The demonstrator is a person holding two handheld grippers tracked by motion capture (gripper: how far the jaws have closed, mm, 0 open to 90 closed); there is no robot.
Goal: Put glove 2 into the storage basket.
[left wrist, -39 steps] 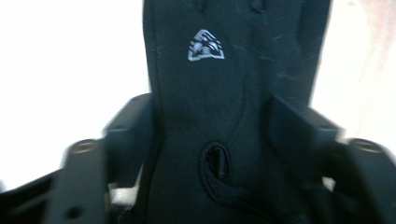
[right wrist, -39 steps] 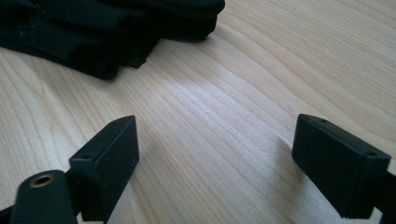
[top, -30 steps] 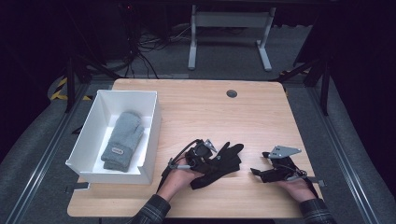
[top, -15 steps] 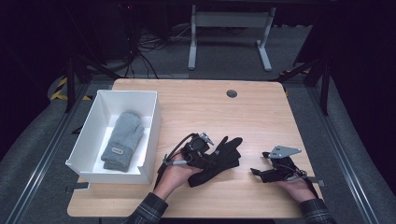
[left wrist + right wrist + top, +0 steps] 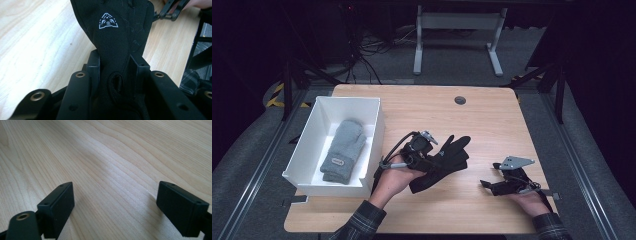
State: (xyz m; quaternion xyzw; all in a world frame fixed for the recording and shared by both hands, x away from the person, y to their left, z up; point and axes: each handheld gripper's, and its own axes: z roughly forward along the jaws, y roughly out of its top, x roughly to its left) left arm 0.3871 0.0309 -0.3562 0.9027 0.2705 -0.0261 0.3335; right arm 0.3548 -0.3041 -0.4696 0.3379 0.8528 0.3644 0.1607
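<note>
A black glove (image 5: 448, 159) with a white triangular logo (image 5: 108, 21) hangs over the middle of the wooden table (image 5: 462, 120), most of it raised off the wood. My left gripper (image 5: 426, 151) is shut on its cuff end; in the left gripper view the jaws (image 5: 115, 62) pinch the fabric from both sides. My right gripper (image 5: 490, 185) rests low near the table's front right, open. Its two pads (image 5: 58, 205) stand wide apart over bare wood, with nothing between them.
A white box (image 5: 377, 135) sits at the table's left with a grey mitten (image 5: 343, 150) lying inside. A round cable hole (image 5: 460, 100) is near the far edge. Dark floor, cables and a desk frame lie beyond the table.
The left hand has risen and drifted slightly away from the front edge, lifting the black glove with it. The right hand has stayed put.
</note>
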